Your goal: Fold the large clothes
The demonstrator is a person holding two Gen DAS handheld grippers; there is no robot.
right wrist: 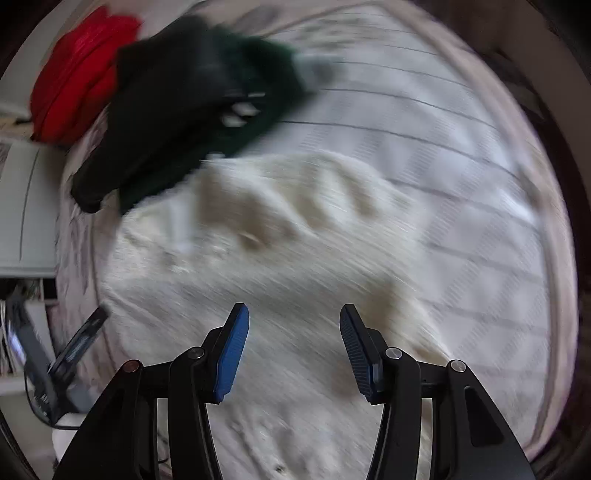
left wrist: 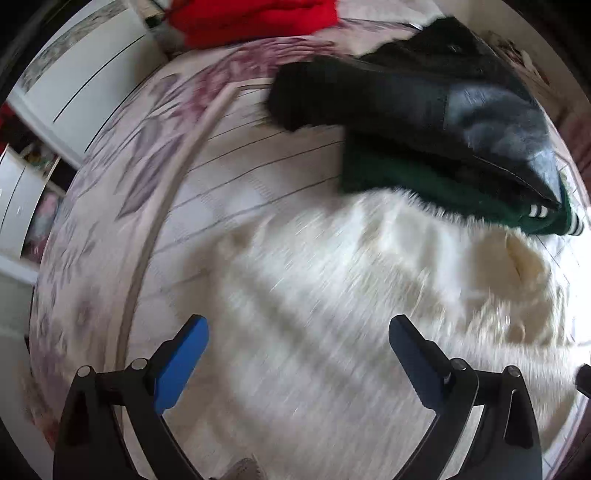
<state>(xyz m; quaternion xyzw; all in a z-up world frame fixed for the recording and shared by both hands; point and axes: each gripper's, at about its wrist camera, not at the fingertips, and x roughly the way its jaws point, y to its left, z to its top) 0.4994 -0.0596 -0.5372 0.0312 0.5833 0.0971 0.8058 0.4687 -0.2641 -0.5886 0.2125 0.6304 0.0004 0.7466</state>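
Note:
A fluffy white garment (left wrist: 351, 280) lies spread and rumpled on the bed, blurred by motion. It also shows in the right wrist view (right wrist: 295, 240). My left gripper (left wrist: 299, 328) is open and empty, its blue-padded fingers wide apart just above the white garment's near part. My right gripper (right wrist: 293, 314) is open and empty above the same garment. The other gripper shows at the left edge of the right wrist view (right wrist: 74, 350).
A pile of a black garment (left wrist: 424, 92) on a green one (left wrist: 424, 184) lies beyond the white garment. A red garment (left wrist: 251, 18) lies at the bed's far edge. The striped bedspread (right wrist: 443, 129) has a floral border. White cabinets (left wrist: 74, 74) stand beside the bed.

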